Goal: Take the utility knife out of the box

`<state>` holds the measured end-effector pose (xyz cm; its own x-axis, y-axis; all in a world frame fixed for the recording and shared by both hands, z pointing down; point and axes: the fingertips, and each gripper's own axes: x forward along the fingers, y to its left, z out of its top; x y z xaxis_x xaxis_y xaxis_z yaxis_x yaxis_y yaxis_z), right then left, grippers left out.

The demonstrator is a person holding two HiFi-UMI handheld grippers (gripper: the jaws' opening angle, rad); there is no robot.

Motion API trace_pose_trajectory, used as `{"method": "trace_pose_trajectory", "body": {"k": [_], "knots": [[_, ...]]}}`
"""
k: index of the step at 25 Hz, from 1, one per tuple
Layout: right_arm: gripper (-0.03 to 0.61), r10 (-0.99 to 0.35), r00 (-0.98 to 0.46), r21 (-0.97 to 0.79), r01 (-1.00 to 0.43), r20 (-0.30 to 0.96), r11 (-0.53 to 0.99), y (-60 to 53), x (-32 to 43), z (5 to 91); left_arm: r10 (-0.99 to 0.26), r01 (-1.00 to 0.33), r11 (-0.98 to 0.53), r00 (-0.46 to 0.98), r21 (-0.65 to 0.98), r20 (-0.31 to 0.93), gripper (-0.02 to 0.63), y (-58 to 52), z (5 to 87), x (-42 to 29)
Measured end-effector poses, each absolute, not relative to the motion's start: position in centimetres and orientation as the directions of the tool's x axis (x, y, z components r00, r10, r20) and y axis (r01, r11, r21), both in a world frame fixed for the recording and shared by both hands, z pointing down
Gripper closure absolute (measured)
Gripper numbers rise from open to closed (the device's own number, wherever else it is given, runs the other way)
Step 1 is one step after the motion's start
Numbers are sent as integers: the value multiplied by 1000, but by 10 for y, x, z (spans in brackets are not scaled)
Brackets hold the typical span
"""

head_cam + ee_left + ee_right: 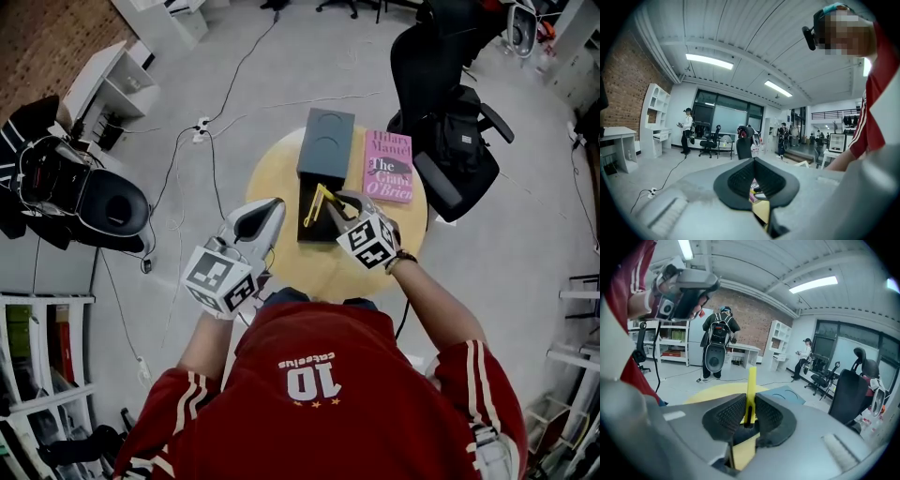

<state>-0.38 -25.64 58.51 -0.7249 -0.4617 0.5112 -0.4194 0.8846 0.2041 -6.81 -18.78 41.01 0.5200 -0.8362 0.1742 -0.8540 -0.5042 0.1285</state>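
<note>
On the round yellow table [281, 183] a dark open box [311, 228] lies below its grey-blue lid [325, 141]. My right gripper [336, 208] is shut on the yellow utility knife [318, 201] and holds it above the box. In the right gripper view the knife [751, 385] stands upright between the pads, with the lid [786, 395] and the table [712, 392] beyond. My left gripper [261, 220] hovers at the table's near left edge, shut and empty. In the left gripper view its jaws [754, 182] meet with nothing between them.
A pink book [388, 166] lies to the right of the lid. A black office chair with a bag [450, 141] stands close behind the table at the right. Cables and a power strip [201, 126] cross the floor at left, near white shelving [108, 82].
</note>
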Motion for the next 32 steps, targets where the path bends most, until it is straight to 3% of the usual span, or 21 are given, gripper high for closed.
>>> {"method": "trace_pose_trajectory", "body": {"k": [21, 32], "knots": [[517, -653, -746, 144, -637, 133, 757, -218, 74, 387, -825, -843, -534, 538, 71, 172, 611, -200, 405, -40], [517, -676, -721, 154, -659, 153, 737, -211, 83, 390, -831, -847, -529, 528, 41, 178, 606, -207, 408, -38]]}}
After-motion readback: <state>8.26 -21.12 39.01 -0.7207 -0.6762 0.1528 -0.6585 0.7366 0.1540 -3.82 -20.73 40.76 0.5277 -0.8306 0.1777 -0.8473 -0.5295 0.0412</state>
